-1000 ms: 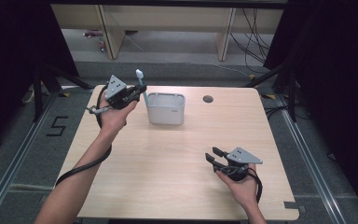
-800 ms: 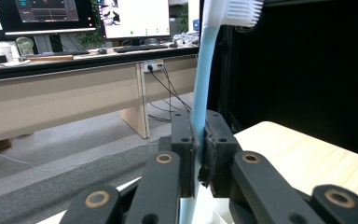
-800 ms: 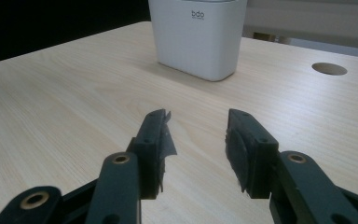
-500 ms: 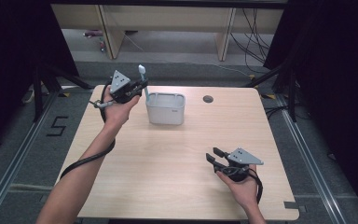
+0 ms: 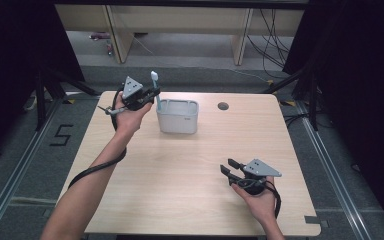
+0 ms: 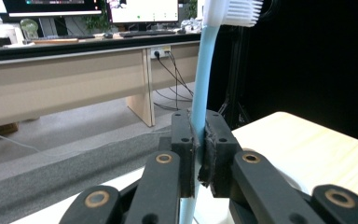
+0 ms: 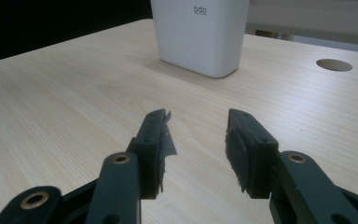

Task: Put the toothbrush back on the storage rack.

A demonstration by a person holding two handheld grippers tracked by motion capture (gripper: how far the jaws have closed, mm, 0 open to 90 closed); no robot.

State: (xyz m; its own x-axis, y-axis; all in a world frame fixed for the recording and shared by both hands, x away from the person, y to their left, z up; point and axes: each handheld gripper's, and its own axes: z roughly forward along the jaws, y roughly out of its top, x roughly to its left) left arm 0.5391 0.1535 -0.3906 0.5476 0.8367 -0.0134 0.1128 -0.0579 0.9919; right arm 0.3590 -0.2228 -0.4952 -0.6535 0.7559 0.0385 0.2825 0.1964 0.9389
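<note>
At the far left of the pale wooden table (image 5: 180,170), the left gripper (image 5: 150,96) is clamping a light blue plastic toothbrush with white bristles (image 5: 155,90), and the person's left hand (image 5: 127,116) is holding it up just beside the left wall of a white rectangular plastic holder (image 5: 178,122). In the left gripper view the toothbrush (image 6: 200,93) is standing upright with its handle pinched between the two black jaws of the left gripper (image 6: 198,154), its bristled head pointing to the right at the top edge and its lower end passing down out of sight between the jaws. The white holder is sitting on the table toward the far side, near a small round hole (image 5: 223,106) in the tabletop. The right gripper (image 5: 227,166) is resting low near the table's front right, well apart from the holder, with the person's right hand (image 5: 260,200) wrapping its body. In the right gripper view the right gripper (image 7: 198,140) is showing a clear gap between its jaws and nothing in it, and it is looking across bare wood toward the holder (image 7: 199,35) and the hole (image 7: 334,65).
</note>
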